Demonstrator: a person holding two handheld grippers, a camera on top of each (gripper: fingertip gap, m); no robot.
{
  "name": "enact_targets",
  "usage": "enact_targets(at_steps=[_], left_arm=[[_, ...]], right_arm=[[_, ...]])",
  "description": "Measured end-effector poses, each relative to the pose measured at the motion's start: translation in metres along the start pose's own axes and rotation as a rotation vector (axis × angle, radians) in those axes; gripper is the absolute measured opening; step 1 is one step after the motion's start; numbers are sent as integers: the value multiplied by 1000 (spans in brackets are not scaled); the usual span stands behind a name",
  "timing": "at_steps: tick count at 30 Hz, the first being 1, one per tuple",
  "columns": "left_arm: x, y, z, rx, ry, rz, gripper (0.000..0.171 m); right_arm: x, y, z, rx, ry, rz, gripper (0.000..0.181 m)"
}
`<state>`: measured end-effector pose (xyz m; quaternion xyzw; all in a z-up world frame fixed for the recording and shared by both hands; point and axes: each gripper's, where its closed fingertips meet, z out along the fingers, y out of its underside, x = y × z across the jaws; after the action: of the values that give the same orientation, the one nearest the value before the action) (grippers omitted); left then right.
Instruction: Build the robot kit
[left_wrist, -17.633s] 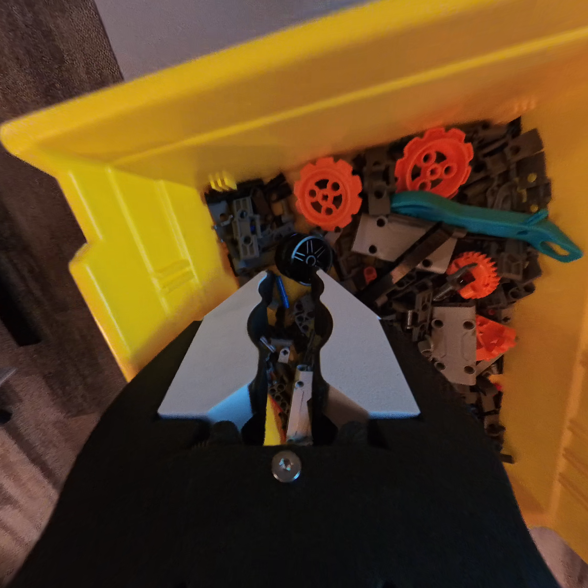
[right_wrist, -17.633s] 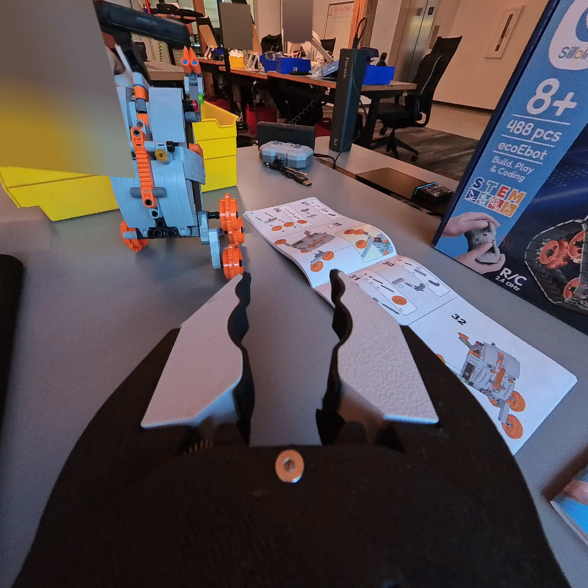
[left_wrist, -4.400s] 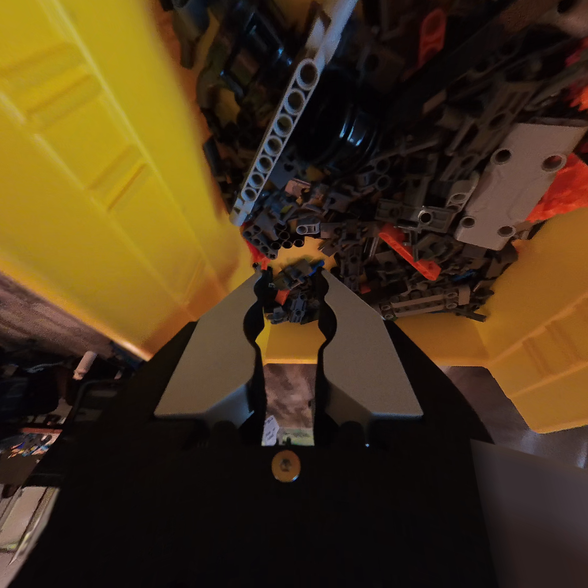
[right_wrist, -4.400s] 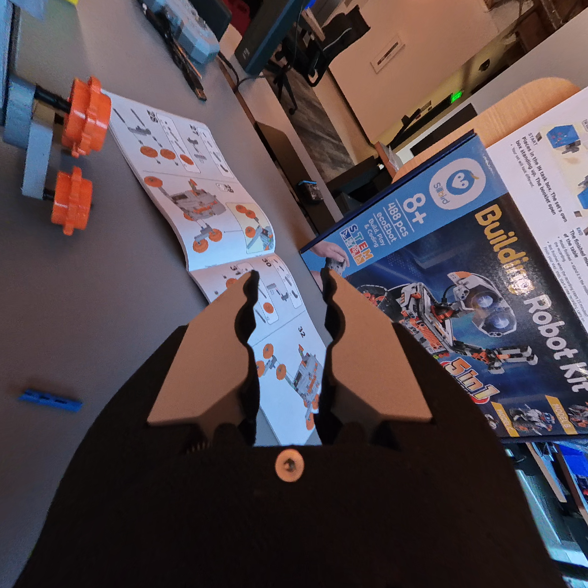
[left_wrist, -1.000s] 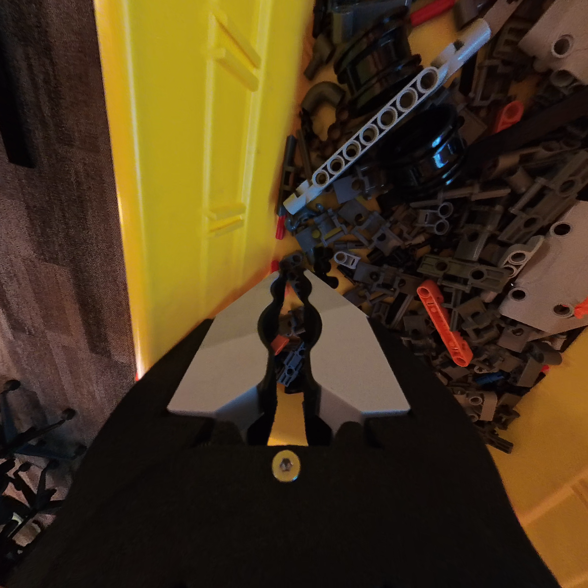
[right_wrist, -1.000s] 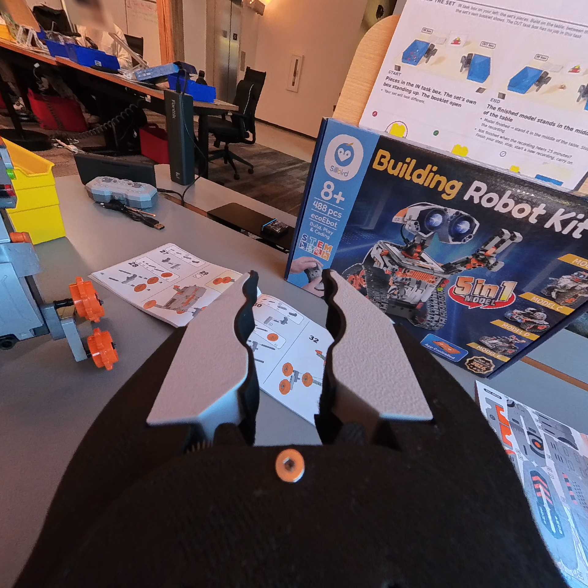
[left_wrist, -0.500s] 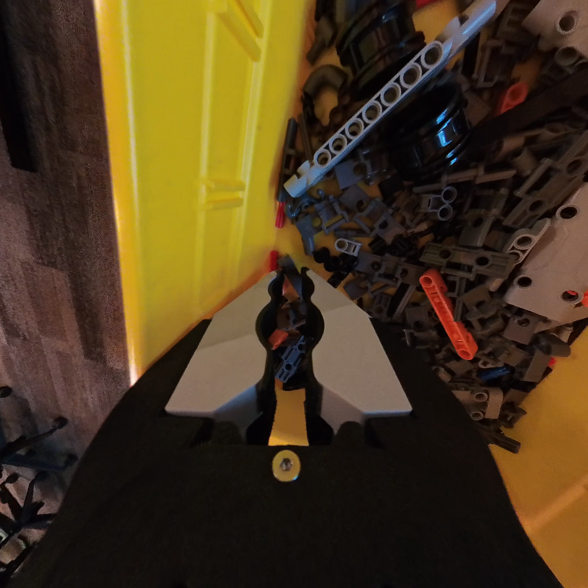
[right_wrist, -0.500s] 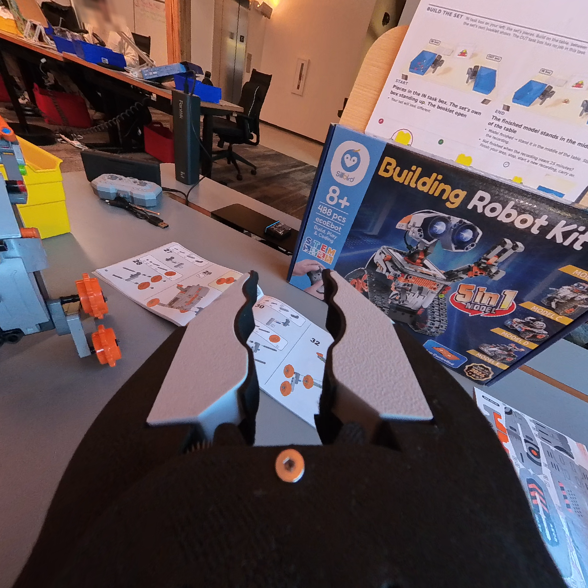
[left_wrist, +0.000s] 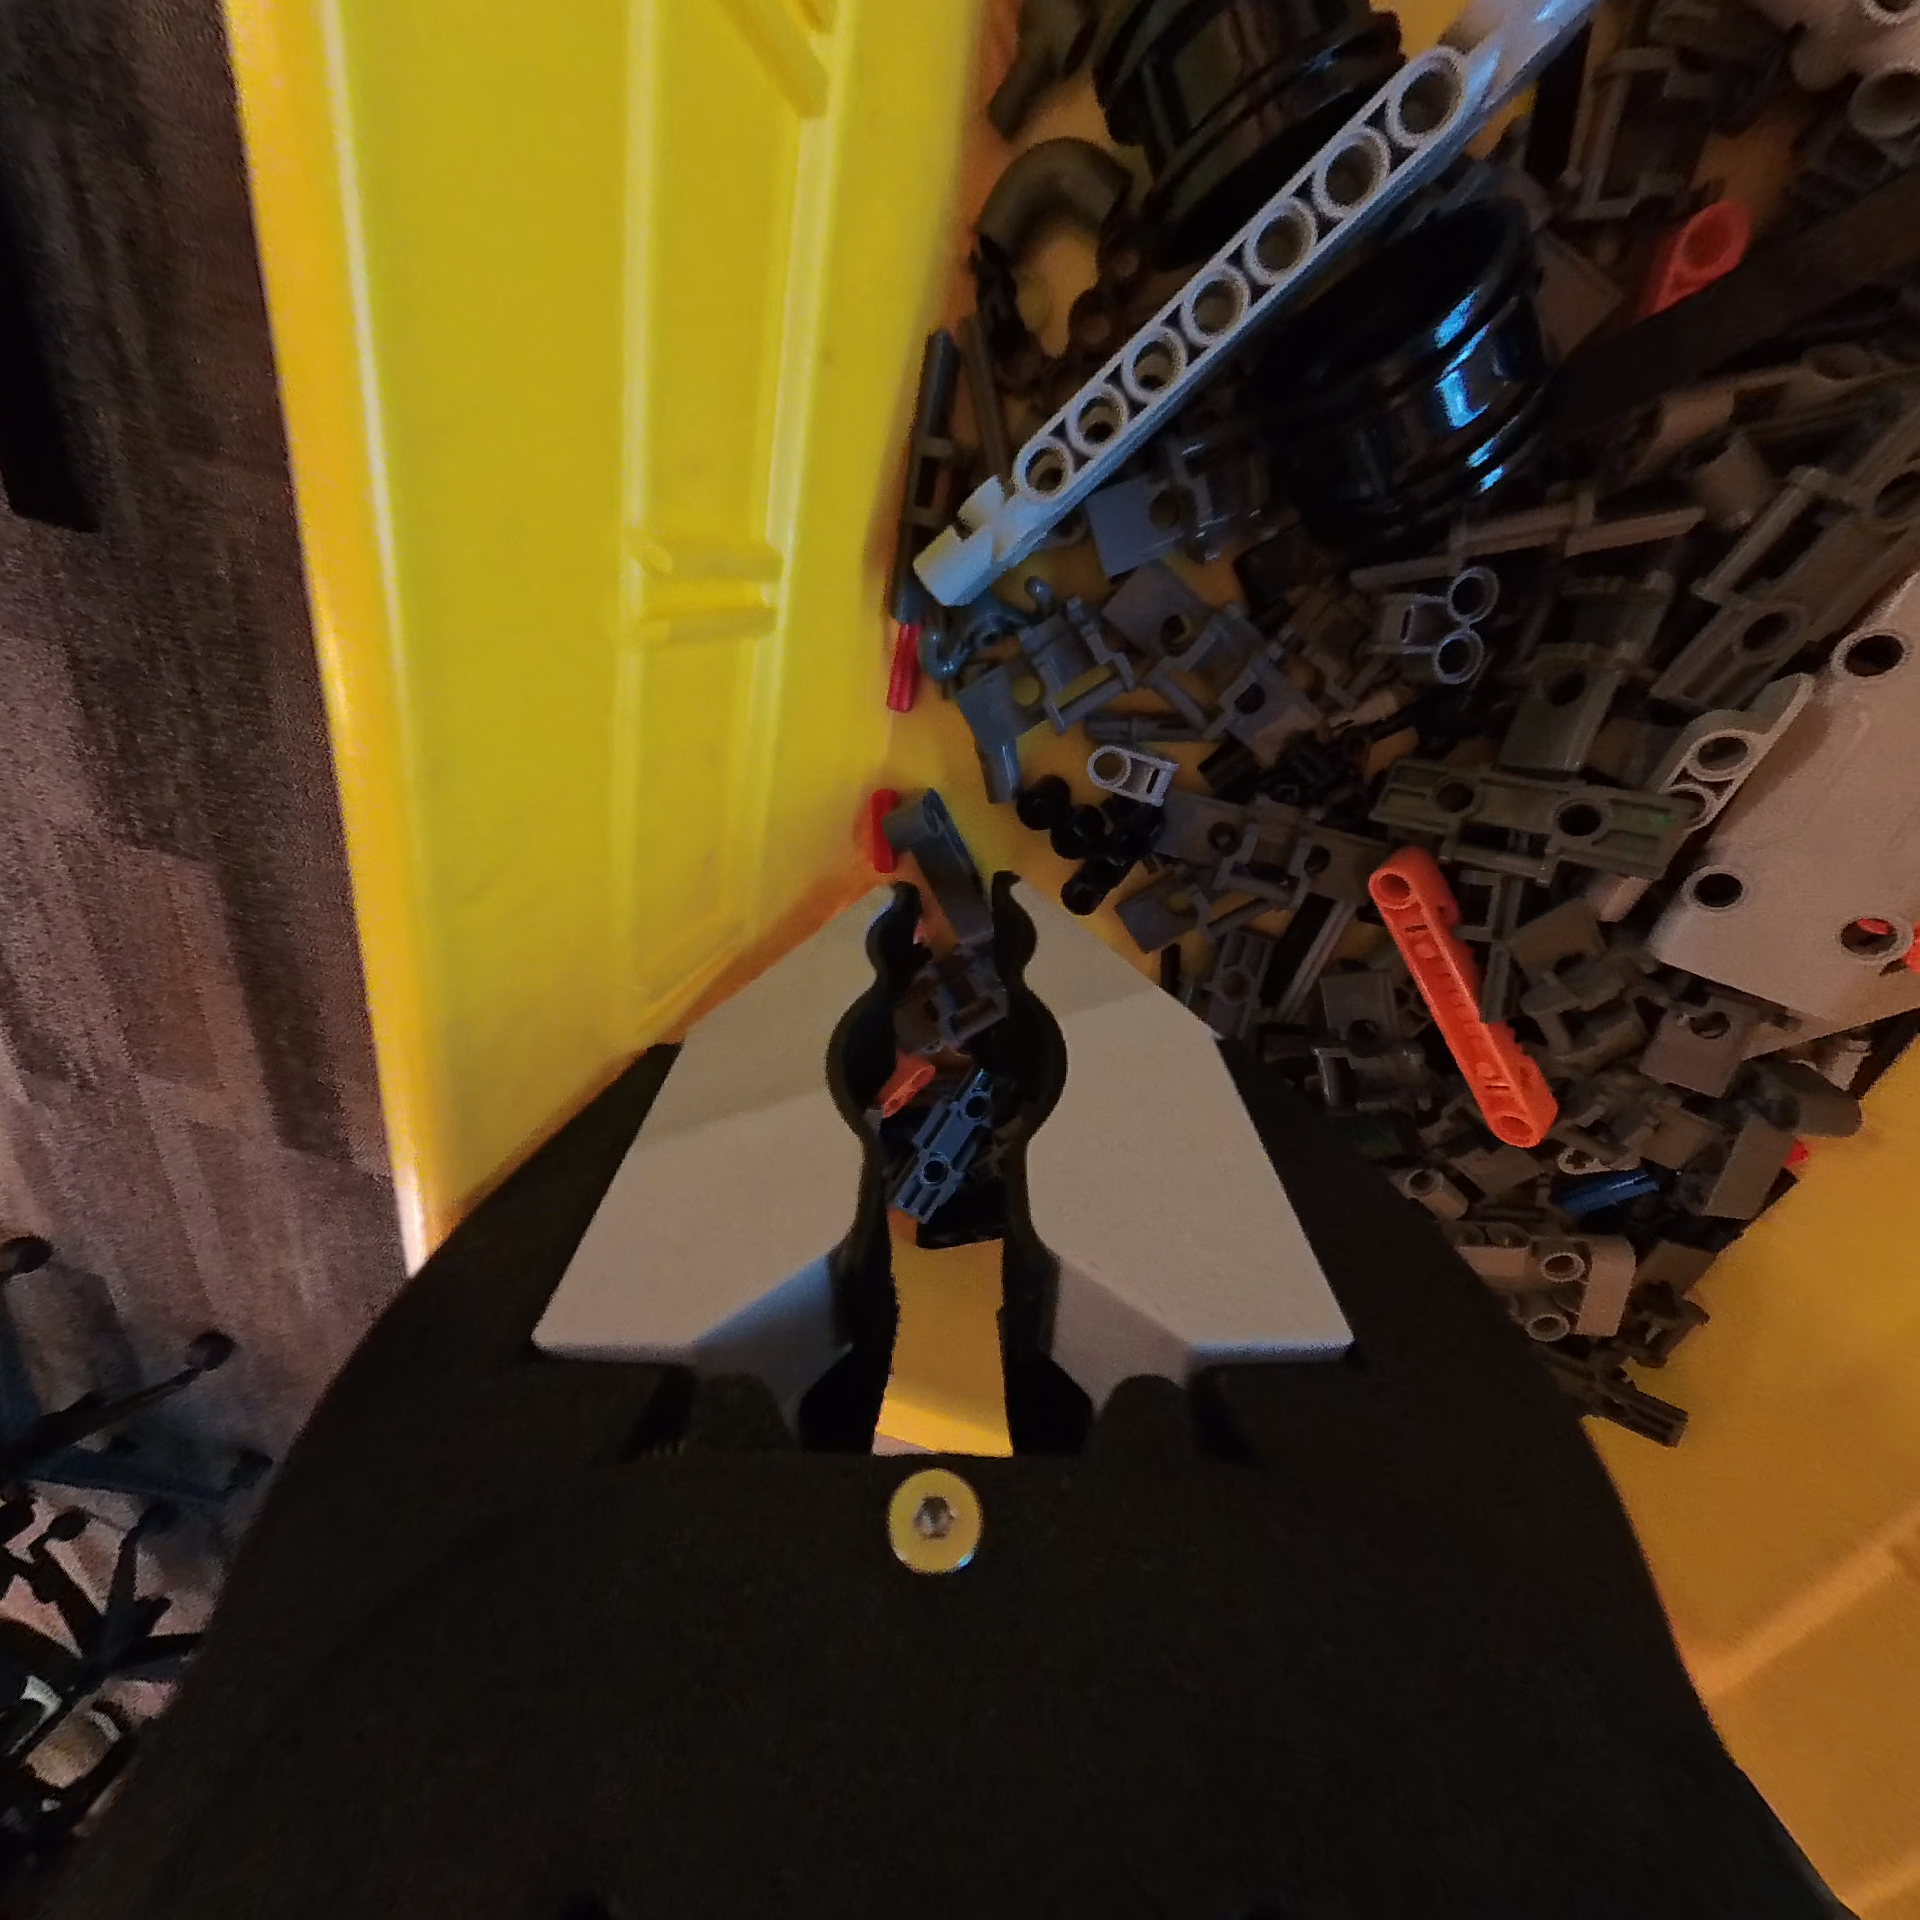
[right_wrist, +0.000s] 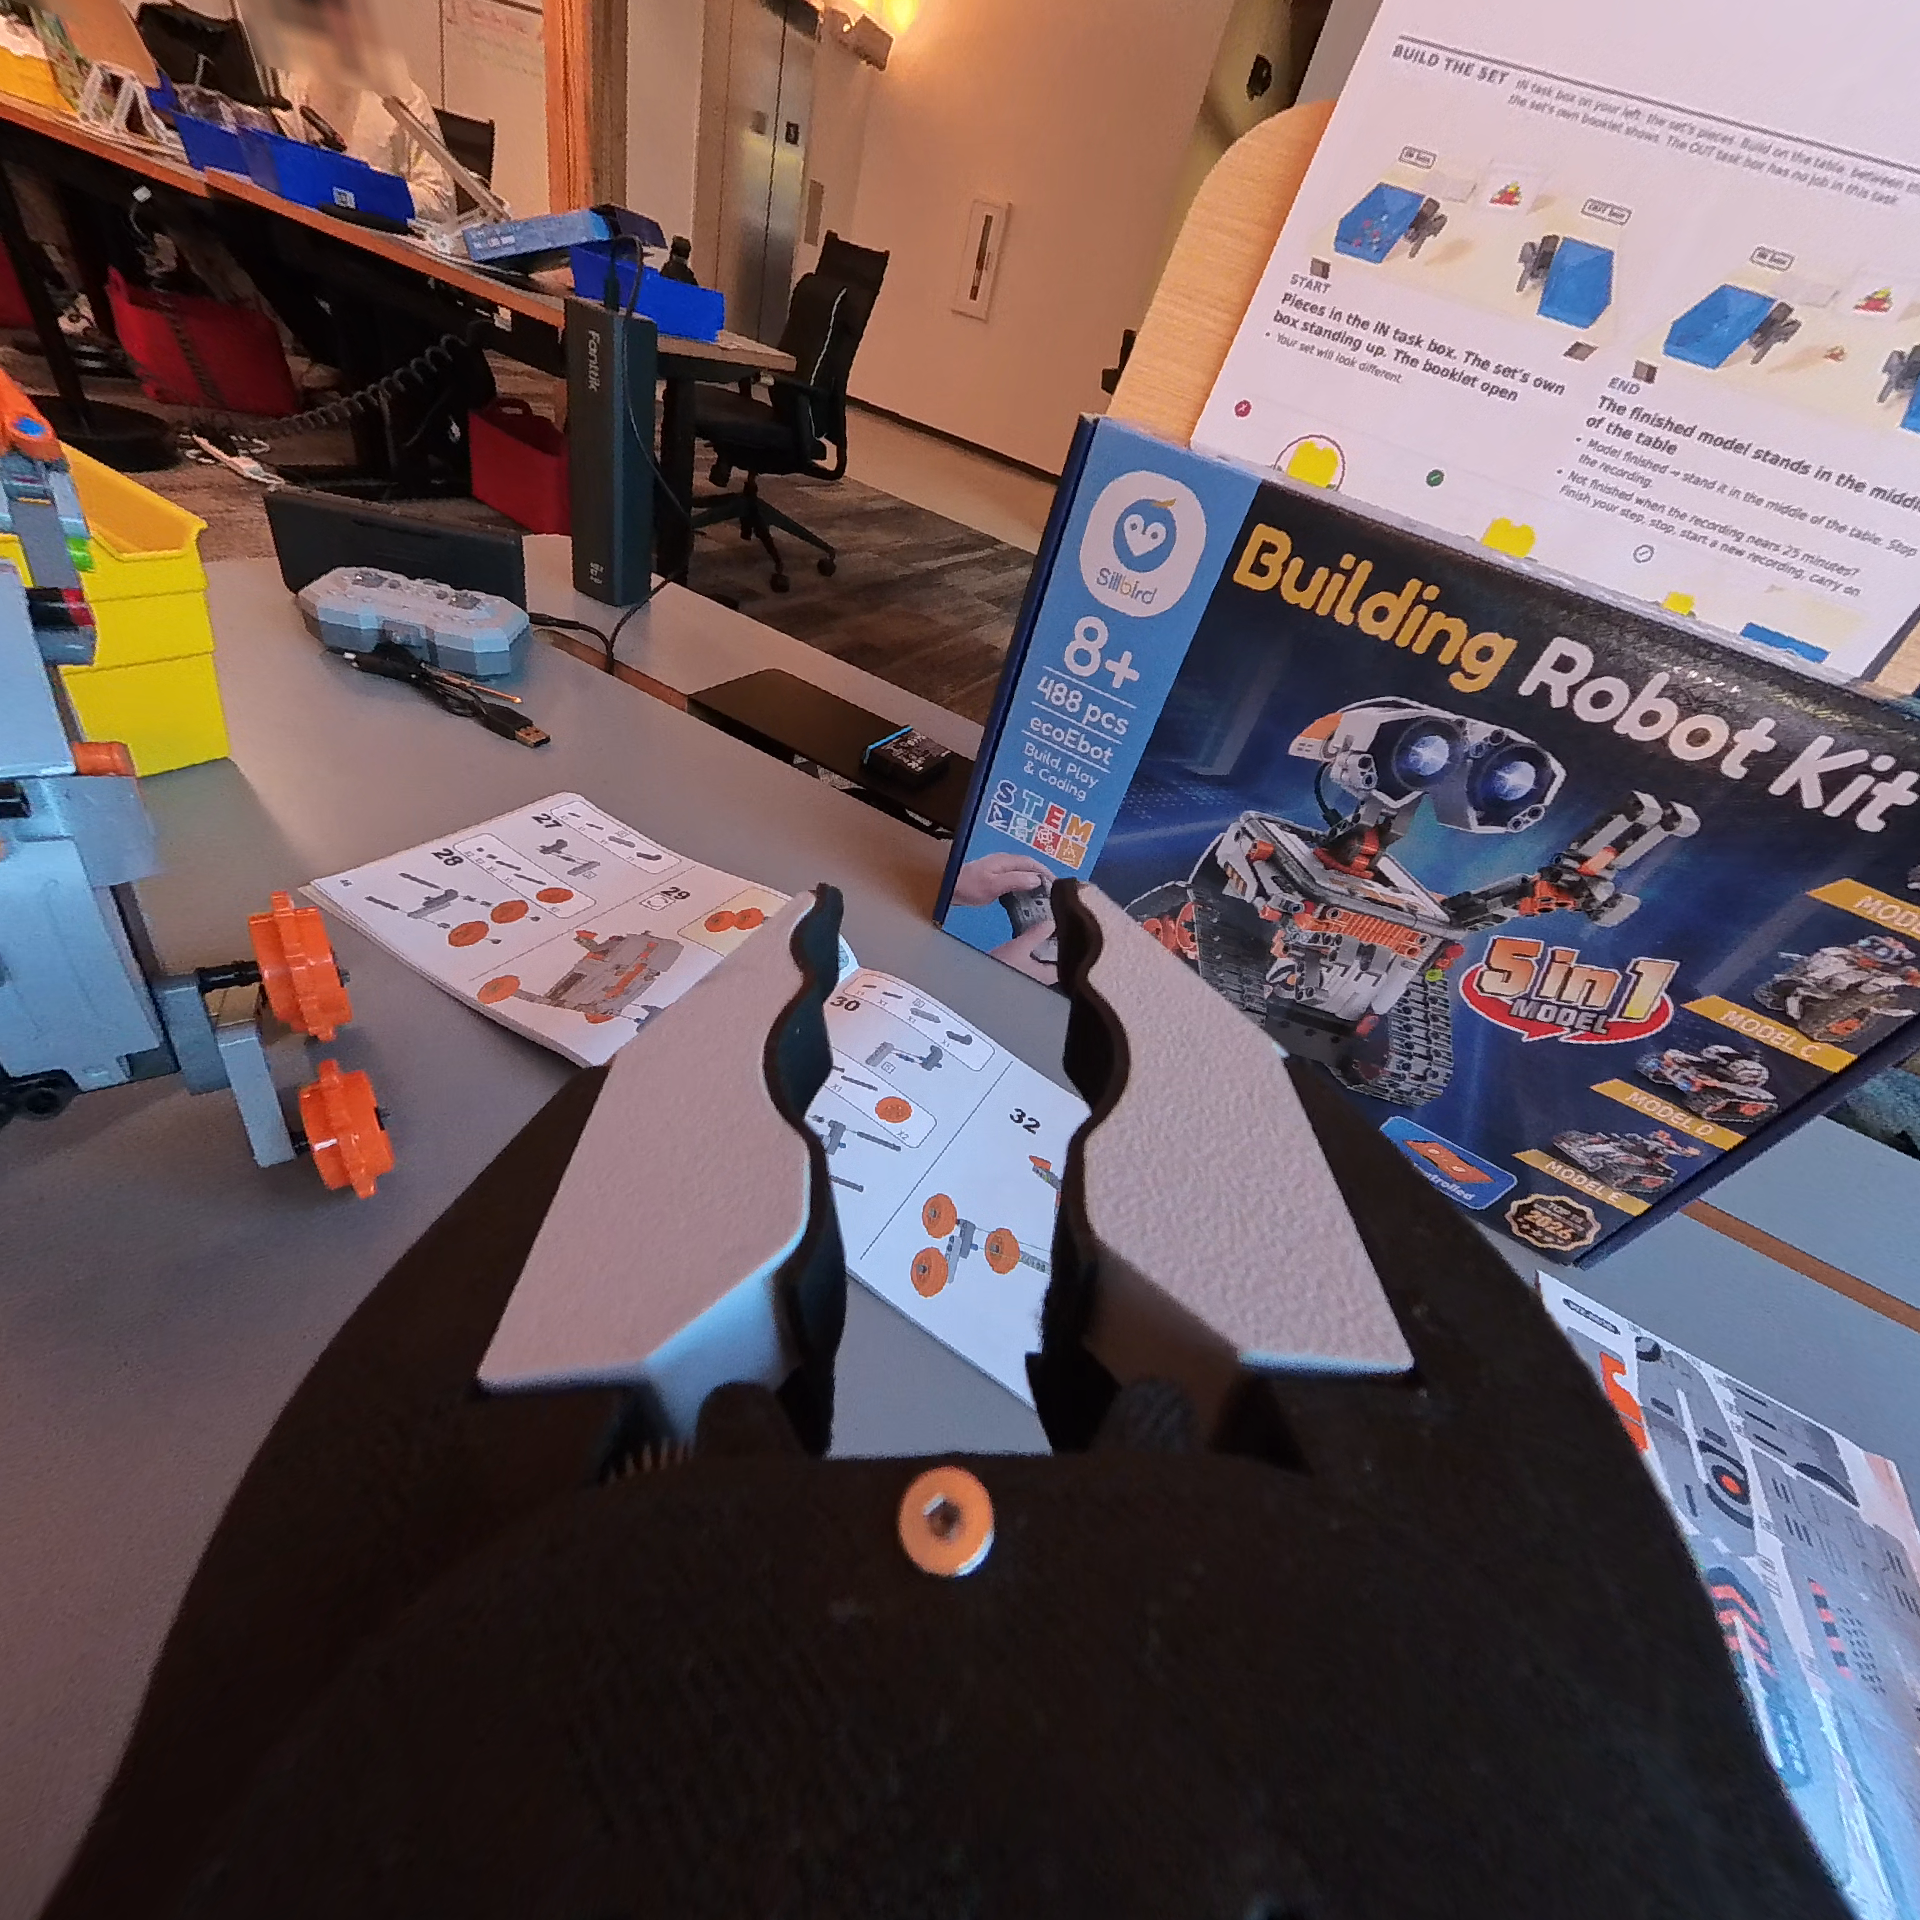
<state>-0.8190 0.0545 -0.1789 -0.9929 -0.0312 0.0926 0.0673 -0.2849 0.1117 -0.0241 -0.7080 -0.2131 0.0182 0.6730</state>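
The room is a big office with warm light on pale walls (right_wrist: 914, 260). A long desk (right_wrist: 436, 260) stands at the back, with black chairs (right_wrist: 790, 395) beside it. The floor (right_wrist: 914, 603) has dark carpet. Up close is a grey worktop (right_wrist: 156, 1299).

From my left wrist camera I count one yellow bin (left_wrist: 540, 436), its pile of small grey pieces too many and too jumbled to number. In it: one long pale holed beam (left_wrist: 1226, 281) upper centre, one glossy black wheel (left_wrist: 1455, 384) upper right, one orange beam (left_wrist: 1455, 1008) right of centre.

From my right wrist camera: one open instruction booklet (right_wrist: 582, 914) at centre, one kit box (right_wrist: 1455, 831) right, one grey controller (right_wrist: 416, 613) upper left, two orange gears (right_wrist: 322, 1049) on one partly built model (right_wrist: 62, 883) at left edge.
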Motion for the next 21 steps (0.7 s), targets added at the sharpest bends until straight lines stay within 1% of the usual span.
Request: enact_targets(at_steps=[5,9,11,13,16,18,19,21], left_arm=[[6,4,3,-40,5,17,9],[4,4,3,-40,1,14,7],[4,2,-2,-10,6,7,7],[3,-2,-14,52,7,3,6],[13,-6,-46,167,28,21,6],[27,-6,-79,264,62,38,6],[42,-6,-102,333,102,62,6],[88,-6,-157,508,224,167,6]], right_arm=[[1,0,-1,0,-1,5,42],[1,-2,-1,6,-2,4,42],[1,-3,-2,12,-2,6,42],[2,-5,-3,18,1,7,42],[5,-7,-5,31,12,13,42],[9,-10,-7,52,27,25,42],[12,-12,-8,69,41,30,42],[20,-14,-10,88,71,42,42]])
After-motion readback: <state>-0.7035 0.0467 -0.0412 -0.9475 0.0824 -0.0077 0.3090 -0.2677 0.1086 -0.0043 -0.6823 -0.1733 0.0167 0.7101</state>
